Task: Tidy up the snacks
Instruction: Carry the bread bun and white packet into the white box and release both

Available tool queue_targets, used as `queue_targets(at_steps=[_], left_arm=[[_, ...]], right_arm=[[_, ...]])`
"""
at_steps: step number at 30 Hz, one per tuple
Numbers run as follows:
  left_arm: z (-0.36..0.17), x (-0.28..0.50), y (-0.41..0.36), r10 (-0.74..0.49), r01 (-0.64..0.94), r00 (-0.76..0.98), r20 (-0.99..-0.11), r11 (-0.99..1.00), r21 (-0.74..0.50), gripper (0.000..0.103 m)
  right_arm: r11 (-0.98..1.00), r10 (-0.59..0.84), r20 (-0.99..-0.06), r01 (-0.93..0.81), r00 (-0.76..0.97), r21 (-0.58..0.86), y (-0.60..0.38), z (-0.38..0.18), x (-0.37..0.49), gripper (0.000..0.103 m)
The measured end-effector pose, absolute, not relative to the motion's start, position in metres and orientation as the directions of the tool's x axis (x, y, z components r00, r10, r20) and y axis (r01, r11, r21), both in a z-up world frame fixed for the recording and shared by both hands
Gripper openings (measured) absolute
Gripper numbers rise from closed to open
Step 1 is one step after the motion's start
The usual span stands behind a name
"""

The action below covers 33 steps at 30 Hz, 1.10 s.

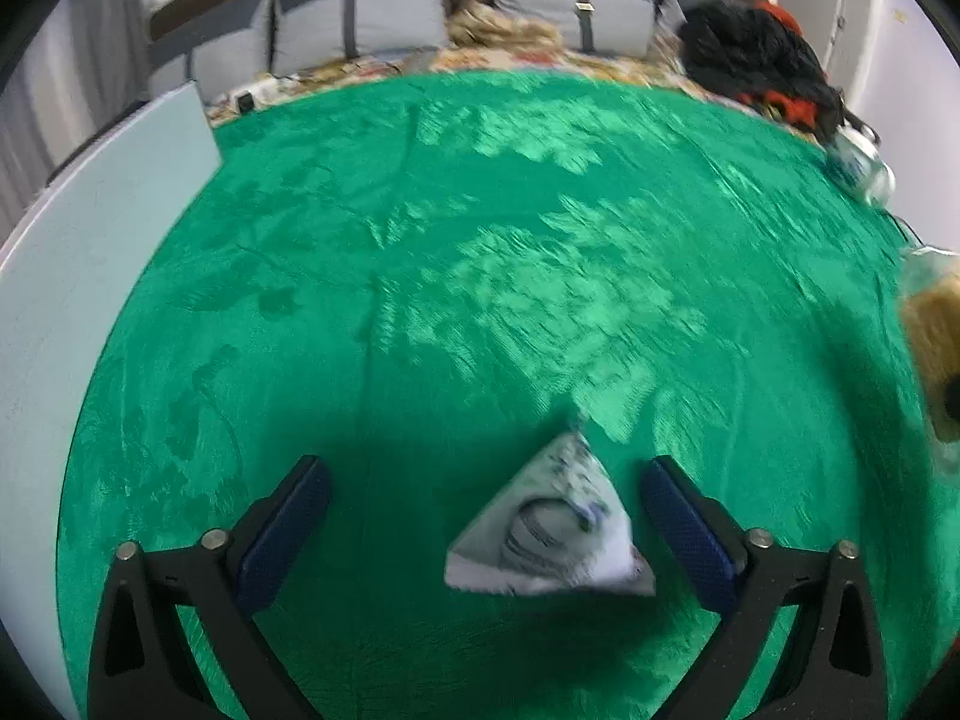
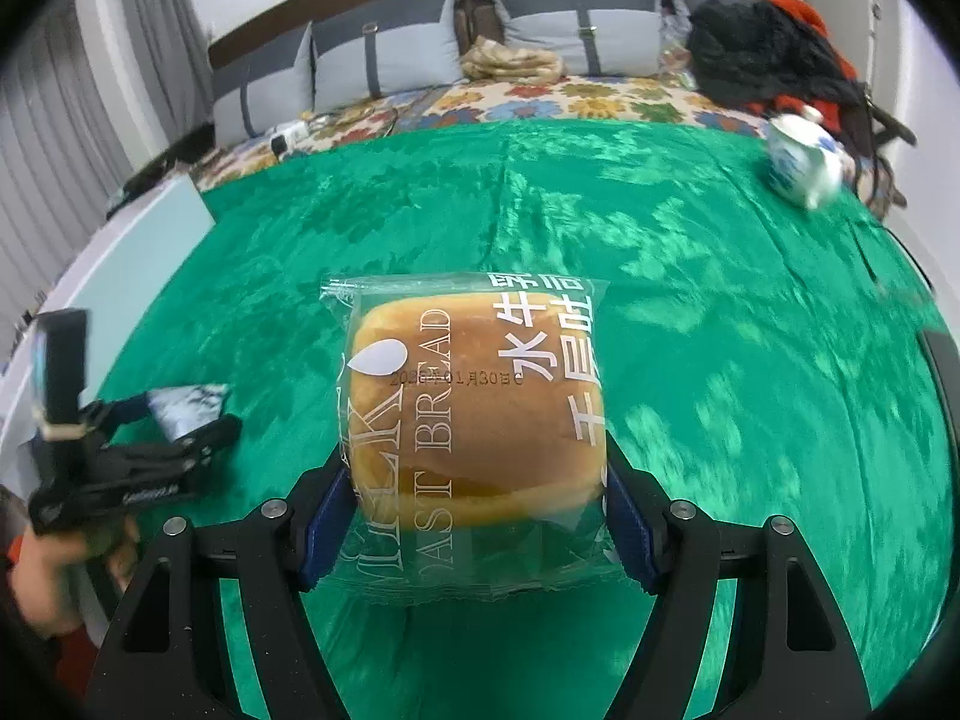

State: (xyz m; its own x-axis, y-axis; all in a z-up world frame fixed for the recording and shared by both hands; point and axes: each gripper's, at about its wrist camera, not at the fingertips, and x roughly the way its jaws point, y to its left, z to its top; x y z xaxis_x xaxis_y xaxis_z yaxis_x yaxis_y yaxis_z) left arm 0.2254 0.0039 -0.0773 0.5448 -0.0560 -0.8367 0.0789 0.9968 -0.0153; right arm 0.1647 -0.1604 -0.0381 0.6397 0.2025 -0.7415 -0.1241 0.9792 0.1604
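Note:
A small white triangular snack packet (image 1: 555, 531) lies on the green cloth (image 1: 480, 270) between the fingers of my left gripper (image 1: 486, 516), which is open around it without touching. In the right wrist view the same packet (image 2: 186, 411) shows by the left gripper (image 2: 180, 432) at the left. My right gripper (image 2: 474, 516) is shut on a clear-wrapped toast bread bun (image 2: 474, 414), pads pressed on both sides of the wrapper, held above the green cloth (image 2: 720, 330). The bun also shows blurred at the right edge of the left wrist view (image 1: 936, 348).
A blue-and-white ceramic teapot (image 2: 801, 162) stands at the cloth's far right; it also shows in the left wrist view (image 1: 861, 162). A pale board (image 1: 90, 252) borders the cloth's left side. A sofa with grey cushions (image 2: 390, 54) and dark clothes (image 2: 774, 54) lie behind.

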Motion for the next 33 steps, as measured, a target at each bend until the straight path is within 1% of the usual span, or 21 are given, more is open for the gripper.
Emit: queue_targets(at_steps=[1,2,4,6,11,13,17,19,21,24,27,28,29,31,32,33], left_arm=[[-0.074,0.222,0.002,-0.060,0.088,0.555,-0.830,0.996,-0.013,0.055],[-0.070,0.219,0.000,-0.085,0.110,0.559,-0.825,0.994,-0.027,0.036],[-0.066,0.215,0.000,-0.151,0.141,0.539,-0.829,0.986,-0.088,0.035],[-0.058,0.204,0.001,-0.155,0.144,0.564,-0.811,0.986,-0.089,0.035],[-0.019,0.174,0.028,-0.236,0.112,0.613,-0.754,0.971,-0.212,0.035],[0.002,0.164,0.044,-0.259,0.100,0.637,-0.726,0.962,-0.256,0.035],[0.054,0.147,0.106,-0.268,0.046,0.700,-0.662,0.942,-0.334,0.035],[0.081,0.138,0.151,-0.225,-0.004,0.736,-0.638,0.942,-0.337,0.035],[0.099,0.130,0.192,-0.168,-0.056,0.758,-0.630,0.946,-0.320,0.035],[0.117,0.116,0.268,-0.006,-0.181,0.762,-0.648,0.958,-0.222,0.036],[0.111,0.108,0.321,0.117,-0.291,0.719,-0.685,0.946,-0.143,0.036],[0.105,0.106,0.340,0.160,-0.336,0.693,-0.703,0.934,-0.120,0.038],[0.097,0.104,0.359,0.194,-0.383,0.665,-0.721,0.918,-0.106,0.042],[0.083,0.099,0.382,0.229,-0.442,0.629,-0.743,0.892,-0.099,0.076],[0.077,0.096,0.391,0.248,-0.469,0.614,-0.749,0.878,-0.093,0.080],[0.073,0.093,0.395,0.259,-0.481,0.609,-0.750,0.872,-0.090,0.081]], right_arm=[[0.979,0.203,-0.737,-0.115,0.645,0.169,-0.164,-0.037,0.158,0.075],[0.978,0.204,-0.734,-0.104,0.648,0.181,-0.168,-0.037,0.151,0.075],[0.976,0.204,-0.734,-0.082,0.648,0.200,-0.175,-0.038,0.142,0.076],[0.975,0.199,-0.737,-0.053,0.646,0.217,-0.182,-0.040,0.133,0.075],[0.972,0.200,-0.732,-0.035,0.652,0.234,-0.184,-0.033,0.118,0.075],[0.971,0.213,-0.720,-0.061,0.660,0.232,-0.173,-0.022,0.119,0.075],[0.954,0.297,-0.664,-0.188,0.687,0.232,-0.120,0.025,0.130,0.075],[0.937,0.350,-0.632,-0.261,0.692,0.233,-0.087,0.050,0.136,0.075],[0.896,0.442,-0.583,-0.373,0.682,0.243,-0.032,0.087,0.148,0.075],[0.818,0.562,-0.531,-0.521,0.634,0.243,0.053,0.128,0.156,0.075],[0.727,0.658,-0.522,-0.639,0.543,0.251,0.144,0.148,0.160,0.076],[0.709,0.670,-0.529,-0.659,0.521,0.251,0.164,0.149,0.161,0.078],[0.675,0.695,-0.541,-0.689,0.474,0.263,0.197,0.148,0.163,0.079],[0.614,0.734,-0.571,-0.718,0.367,0.327,0.243,0.134,0.170,0.083],[0.603,0.727,-0.616,-0.710,0.303,0.363,0.266,0.121,0.176,0.084],[0.611,0.708,-0.653,-0.698,0.269,0.374,0.280,0.111,0.181,0.084]])
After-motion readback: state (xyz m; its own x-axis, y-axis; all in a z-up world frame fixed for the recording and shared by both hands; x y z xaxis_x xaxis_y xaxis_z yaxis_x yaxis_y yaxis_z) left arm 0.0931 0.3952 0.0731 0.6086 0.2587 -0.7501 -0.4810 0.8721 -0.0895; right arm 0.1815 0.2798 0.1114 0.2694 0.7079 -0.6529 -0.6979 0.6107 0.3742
